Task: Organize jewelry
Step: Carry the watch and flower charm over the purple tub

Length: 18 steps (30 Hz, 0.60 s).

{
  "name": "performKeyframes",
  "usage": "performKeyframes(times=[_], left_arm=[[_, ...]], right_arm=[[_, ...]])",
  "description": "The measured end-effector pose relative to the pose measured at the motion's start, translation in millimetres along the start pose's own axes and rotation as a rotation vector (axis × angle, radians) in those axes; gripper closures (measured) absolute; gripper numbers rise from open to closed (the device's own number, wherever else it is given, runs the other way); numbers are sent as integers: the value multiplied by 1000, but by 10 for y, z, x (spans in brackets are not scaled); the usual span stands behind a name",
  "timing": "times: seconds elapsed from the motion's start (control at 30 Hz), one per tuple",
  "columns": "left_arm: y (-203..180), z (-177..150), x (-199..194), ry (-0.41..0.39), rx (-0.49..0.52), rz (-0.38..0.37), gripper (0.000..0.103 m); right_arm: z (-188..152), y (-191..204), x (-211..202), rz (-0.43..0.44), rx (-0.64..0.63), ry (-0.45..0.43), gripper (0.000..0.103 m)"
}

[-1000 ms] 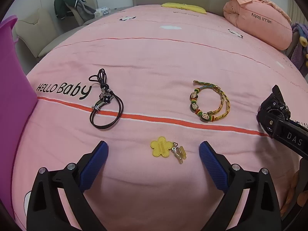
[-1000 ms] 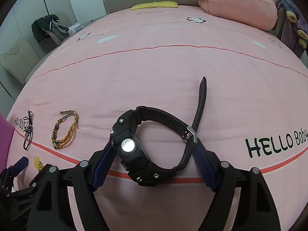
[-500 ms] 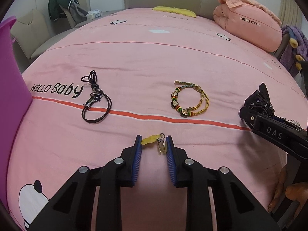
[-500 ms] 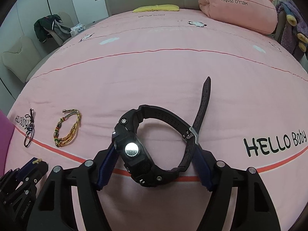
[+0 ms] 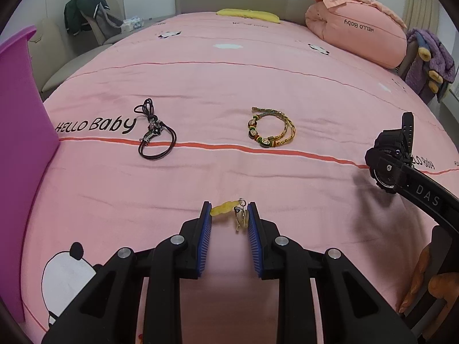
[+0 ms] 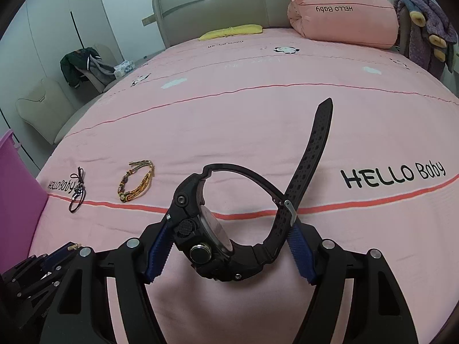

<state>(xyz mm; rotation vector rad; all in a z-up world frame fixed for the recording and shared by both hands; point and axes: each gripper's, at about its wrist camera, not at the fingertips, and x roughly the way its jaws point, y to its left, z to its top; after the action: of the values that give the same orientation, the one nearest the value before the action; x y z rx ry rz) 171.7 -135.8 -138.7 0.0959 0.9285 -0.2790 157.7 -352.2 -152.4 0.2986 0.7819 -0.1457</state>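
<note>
You hold two things.
Left gripper (image 5: 228,218) pinches the yellow flower charm (image 5: 224,209); right gripper (image 6: 229,246) squeezes the black watch (image 6: 218,229). Lift both slowly.

Left claw (image 5: 228,215): black plastic linkage arms w/ silver screws, blue ribbed pads (image 5: 205,229). Right claw (image 6: 229,246): same build, darker blue pads; side arm marked "DAS" in white. Bare fingers (image 5: 416,283) at lower right.
</note>
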Motion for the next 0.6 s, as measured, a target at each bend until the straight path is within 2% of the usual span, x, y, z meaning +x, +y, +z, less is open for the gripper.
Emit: performKeyframes(times=[0.37, 0.6], left_arm=[[164, -88, -511, -34, 4, -16, 78], [399, -176, -981, -70, -5, -12, 78]], right_arm=[[-288, 179, -602, 5, 22, -16, 34], [-444, 510, -1032, 33, -7, -19, 34]])
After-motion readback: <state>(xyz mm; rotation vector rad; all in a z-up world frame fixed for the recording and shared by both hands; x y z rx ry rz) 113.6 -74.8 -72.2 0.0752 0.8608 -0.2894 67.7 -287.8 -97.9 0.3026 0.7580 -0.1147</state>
